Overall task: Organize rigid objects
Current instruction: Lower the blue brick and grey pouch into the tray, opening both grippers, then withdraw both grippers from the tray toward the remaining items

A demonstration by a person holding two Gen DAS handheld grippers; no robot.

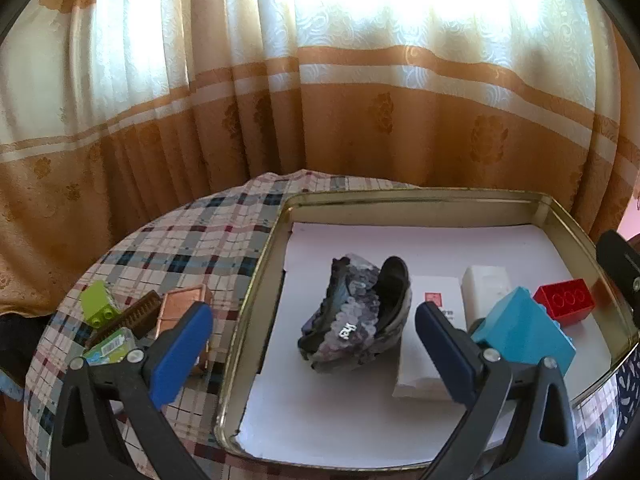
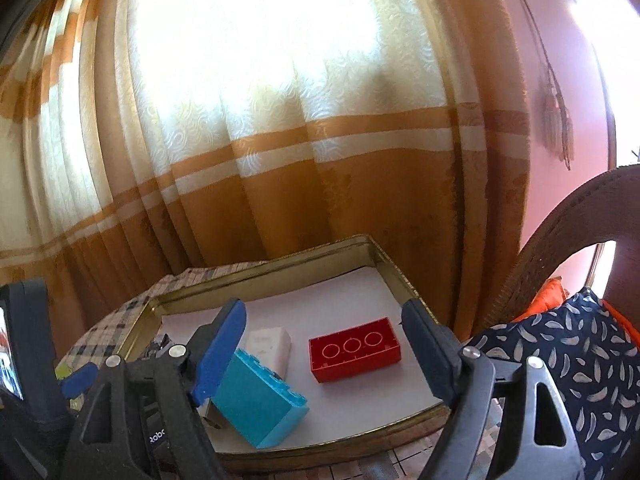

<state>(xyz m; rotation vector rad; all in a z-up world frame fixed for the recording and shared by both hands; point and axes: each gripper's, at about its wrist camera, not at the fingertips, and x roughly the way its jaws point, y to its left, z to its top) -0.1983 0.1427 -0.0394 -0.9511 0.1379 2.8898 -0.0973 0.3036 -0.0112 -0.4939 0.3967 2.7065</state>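
Blue pads, black frames: both of my grippers hang empty over the work.

Left gripper [image 1: 314, 344]: spread wide, nothing between the pads, poised above the near half of the tin tray [image 1: 400, 196]. The glittery shoe [image 1: 354, 316] lies on its side straight ahead between the pads, not touched.

Right gripper [image 2: 324, 352]: spread wide, holding nothing, over the tray's right end. The red brick [image 2: 354, 354] sits ahead between the pads; the teal brick [image 2: 260, 404] leans tilted just beside the left pad, resting against the white block [image 2: 270, 346].

Tray contents, on white paper lining: shoe, flat white box [image 1: 424, 360] touching the shoe's right side, white block, teal brick, red brick.

Outside the tray, on the checked worktop [image 1: 192, 240] to its left: green brick [image 1: 98, 304], brown comb [image 1: 128, 318], copper-coloured box [image 1: 180, 312], small green packet [image 1: 110, 348], bunched close together.

Step in hand, as I judge it: fetching the loose pieces on the left into the tray. Advice to myself:
- Swing the left gripper across the tray's rim without clipping it.
- Take the green brick first; it stands at the edge of the bunch and offers flat sides.
- Close across flat faces, not studs.
- Set each piece in the bare paper at the tray's far side, clear of the shoe.
- Right the teal brick with the right gripper; it looks ready to topple.
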